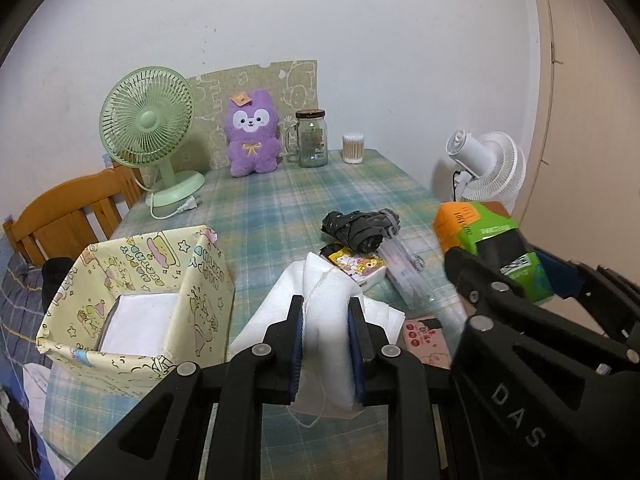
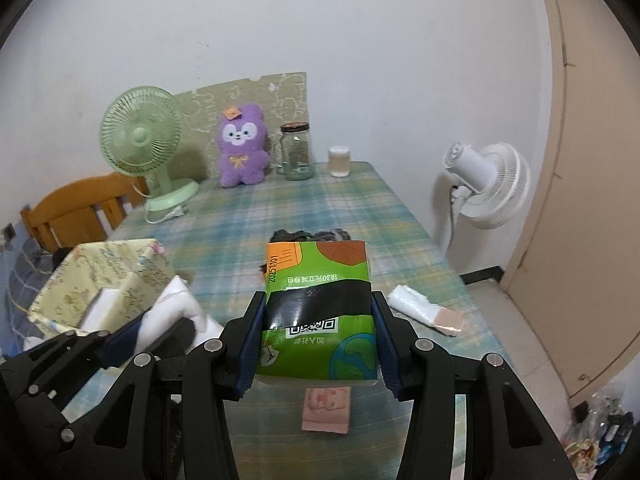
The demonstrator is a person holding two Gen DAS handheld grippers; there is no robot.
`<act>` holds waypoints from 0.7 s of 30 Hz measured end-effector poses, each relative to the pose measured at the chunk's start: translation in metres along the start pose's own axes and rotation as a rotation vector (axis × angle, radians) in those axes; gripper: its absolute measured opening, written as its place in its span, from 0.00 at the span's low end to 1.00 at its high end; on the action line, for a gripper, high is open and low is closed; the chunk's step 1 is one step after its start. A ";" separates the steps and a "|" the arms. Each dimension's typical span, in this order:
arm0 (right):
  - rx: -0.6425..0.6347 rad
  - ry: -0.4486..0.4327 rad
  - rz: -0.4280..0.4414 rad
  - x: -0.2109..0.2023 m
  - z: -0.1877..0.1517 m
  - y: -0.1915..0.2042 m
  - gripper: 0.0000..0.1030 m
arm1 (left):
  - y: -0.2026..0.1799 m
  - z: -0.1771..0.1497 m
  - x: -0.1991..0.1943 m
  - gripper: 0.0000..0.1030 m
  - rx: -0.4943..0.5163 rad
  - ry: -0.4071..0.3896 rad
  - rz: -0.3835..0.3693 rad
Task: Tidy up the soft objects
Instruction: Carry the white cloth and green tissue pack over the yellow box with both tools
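A: Left gripper [image 1: 326, 344], pinching a folded white cloth [image 1: 326, 300], lifted just right of the patterned fabric bin [image 1: 132, 296]. Right gripper [image 2: 318, 340], clamped on a green tissue pack [image 2: 318, 300], held above the plaid tablecloth [image 2: 260, 208], right of the cloth.

B: Bin at near left, with a white block [image 1: 140, 320] already inside?

A: Yes. Probably mid-carry toward it with both loads.

B: Best handling?

A: Cloth first: swing left over the rim, lower until the hanging fold clears the bin wall, then release. Loose thread dangling under the pads, likely to snag on the rim if dragged sideways.

B: And the pack?

A: Squashy, slightly bowed under the grip. Better not squeezed harder. Level carry, then down beside the white block, not on the cloth.

B: Anything else soft waiting?

A: Dark rolled umbrella [image 1: 360, 230] and a cartoon packet [image 1: 356, 266] mid-table, small pink packet [image 2: 327, 408] near. Purple plush [image 1: 251, 136] far, by the glass jar [image 1: 311, 138].
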State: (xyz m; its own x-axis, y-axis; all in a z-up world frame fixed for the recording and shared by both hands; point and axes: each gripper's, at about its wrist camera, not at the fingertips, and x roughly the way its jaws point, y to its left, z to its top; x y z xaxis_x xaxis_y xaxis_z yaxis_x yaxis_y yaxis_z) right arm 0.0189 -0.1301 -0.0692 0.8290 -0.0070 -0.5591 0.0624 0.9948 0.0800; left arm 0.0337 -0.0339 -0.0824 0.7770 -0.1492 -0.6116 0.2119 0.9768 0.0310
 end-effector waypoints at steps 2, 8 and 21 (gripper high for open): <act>-0.002 -0.015 0.018 -0.004 0.004 0.002 0.51 | -0.001 0.003 -0.008 0.18 0.003 -0.022 0.010; -0.035 -0.061 0.067 -0.018 0.020 0.013 0.51 | 0.007 0.015 -0.024 0.18 -0.010 -0.059 0.029; -0.082 -0.087 0.145 -0.023 0.030 0.046 0.51 | 0.032 0.022 -0.037 0.18 -0.025 -0.093 0.075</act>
State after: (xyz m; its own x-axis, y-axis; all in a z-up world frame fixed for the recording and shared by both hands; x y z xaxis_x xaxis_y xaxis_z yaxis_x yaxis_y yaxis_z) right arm 0.0194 -0.0871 -0.0279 0.8711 0.1318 -0.4731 -0.1039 0.9910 0.0848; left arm 0.0243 -0.0005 -0.0415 0.8421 -0.0880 -0.5322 0.1374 0.9890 0.0539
